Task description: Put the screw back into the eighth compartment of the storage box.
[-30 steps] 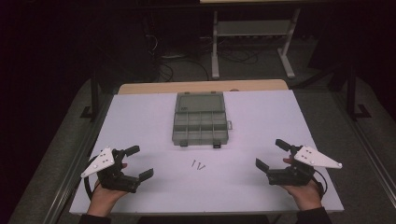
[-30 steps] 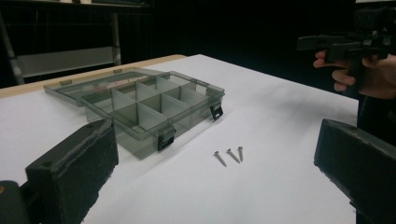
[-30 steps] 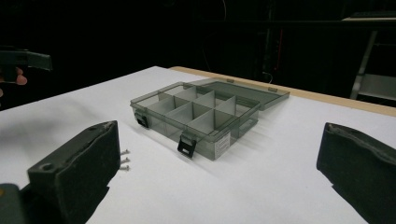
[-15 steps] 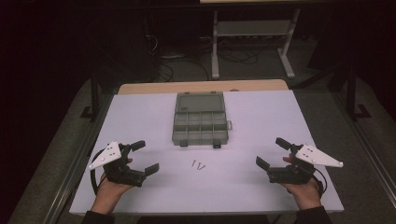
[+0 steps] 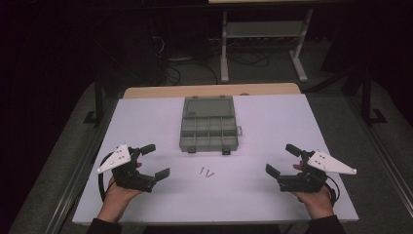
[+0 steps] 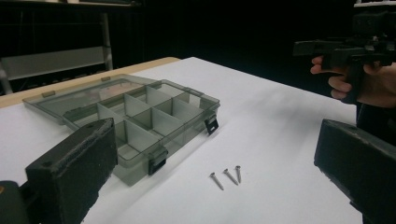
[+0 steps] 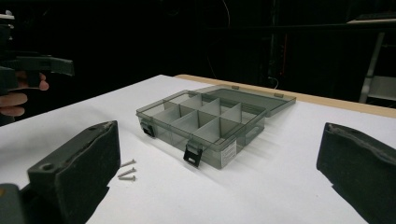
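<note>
We look down on a white table that takes up the lower middle of the high view. Along its far edge, at twelve o'clock, runs a tan wooden strip. Past that strip, at about one o'clock, a pale metal rack stands on the floor with one low shelf between two legs. Dark cables lie tangled on the floor at about eleven o'clock, just beside the rack's left leg. A black post stands near the table's far left corner at ten o'clock, and another black post at two o'clock. Grey carpeted floor surrounds the table, and the room behind is dark.
</note>
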Available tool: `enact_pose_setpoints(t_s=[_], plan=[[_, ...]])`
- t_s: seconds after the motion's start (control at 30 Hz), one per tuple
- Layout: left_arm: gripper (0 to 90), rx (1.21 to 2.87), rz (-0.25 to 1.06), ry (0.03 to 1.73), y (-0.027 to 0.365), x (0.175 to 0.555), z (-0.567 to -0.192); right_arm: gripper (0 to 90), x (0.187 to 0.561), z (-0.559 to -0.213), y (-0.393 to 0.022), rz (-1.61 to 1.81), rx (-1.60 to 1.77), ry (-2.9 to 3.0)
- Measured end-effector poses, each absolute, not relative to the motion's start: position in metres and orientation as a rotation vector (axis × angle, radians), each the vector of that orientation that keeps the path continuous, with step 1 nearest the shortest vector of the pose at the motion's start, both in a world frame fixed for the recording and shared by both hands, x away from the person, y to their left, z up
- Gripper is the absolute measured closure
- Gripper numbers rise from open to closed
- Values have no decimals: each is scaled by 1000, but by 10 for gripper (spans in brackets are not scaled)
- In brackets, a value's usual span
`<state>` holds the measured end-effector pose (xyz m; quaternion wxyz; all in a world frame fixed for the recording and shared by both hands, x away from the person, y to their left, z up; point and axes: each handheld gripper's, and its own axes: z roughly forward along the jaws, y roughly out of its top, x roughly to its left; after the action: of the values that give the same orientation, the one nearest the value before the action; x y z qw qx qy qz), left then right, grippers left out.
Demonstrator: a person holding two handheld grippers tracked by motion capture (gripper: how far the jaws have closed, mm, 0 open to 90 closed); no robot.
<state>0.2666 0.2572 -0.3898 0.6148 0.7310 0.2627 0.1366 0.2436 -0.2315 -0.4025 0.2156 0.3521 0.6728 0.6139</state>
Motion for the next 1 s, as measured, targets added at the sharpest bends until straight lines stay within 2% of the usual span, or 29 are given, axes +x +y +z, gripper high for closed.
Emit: enact_pose_setpoints(t_s=[1.0], plan=[[0,1688,288,560,219,289,-384,0,244,-402,-232,1719,978,1851]])
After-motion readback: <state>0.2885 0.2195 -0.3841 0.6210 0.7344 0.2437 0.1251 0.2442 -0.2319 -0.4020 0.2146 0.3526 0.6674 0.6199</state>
